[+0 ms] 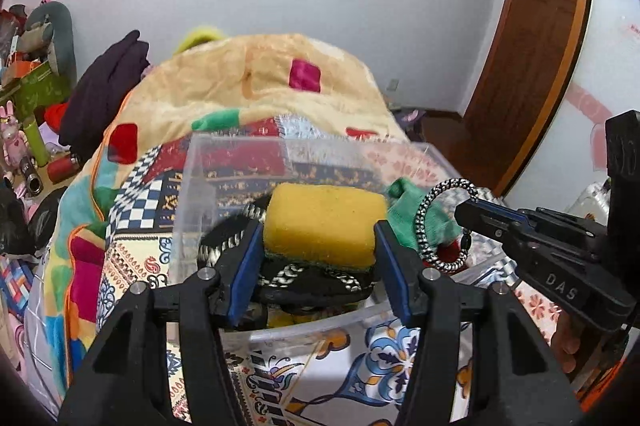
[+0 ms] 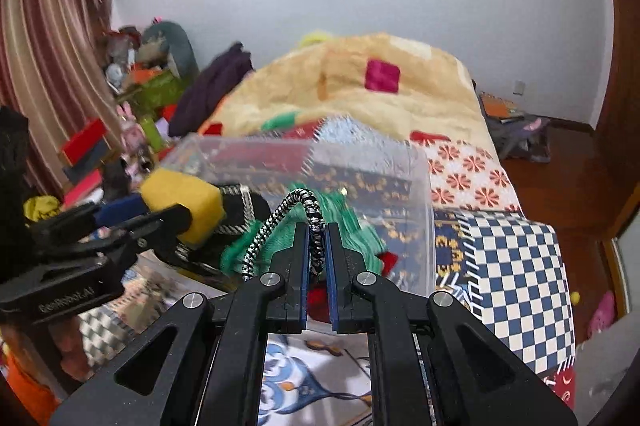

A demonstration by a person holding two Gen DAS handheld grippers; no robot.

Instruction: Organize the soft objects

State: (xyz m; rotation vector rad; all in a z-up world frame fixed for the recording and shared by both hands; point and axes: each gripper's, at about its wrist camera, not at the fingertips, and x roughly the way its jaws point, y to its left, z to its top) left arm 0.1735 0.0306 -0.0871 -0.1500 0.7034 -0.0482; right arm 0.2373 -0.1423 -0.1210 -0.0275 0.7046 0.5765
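Observation:
My left gripper [image 1: 318,226] is shut on a yellow sponge [image 1: 322,222] and holds it over a clear plastic bin [image 1: 240,146] on the bed. The sponge also shows in the right wrist view [image 2: 184,202]. Under it in the bin lies a black and white patterned cloth [image 1: 304,278]. My right gripper [image 2: 316,226] is shut on a black and white braided ring [image 2: 280,222], seen also in the left wrist view [image 1: 440,222], above a green cloth [image 2: 344,222] inside the bin [image 2: 400,154].
A thick patchwork blanket [image 1: 260,78] is piled behind the bin. A dark garment [image 1: 108,86] and cluttered boxes [image 1: 32,86] stand at the left. A wooden door [image 1: 540,46] is at the right. A checkered bedcover [image 2: 520,274] spreads right of the bin.

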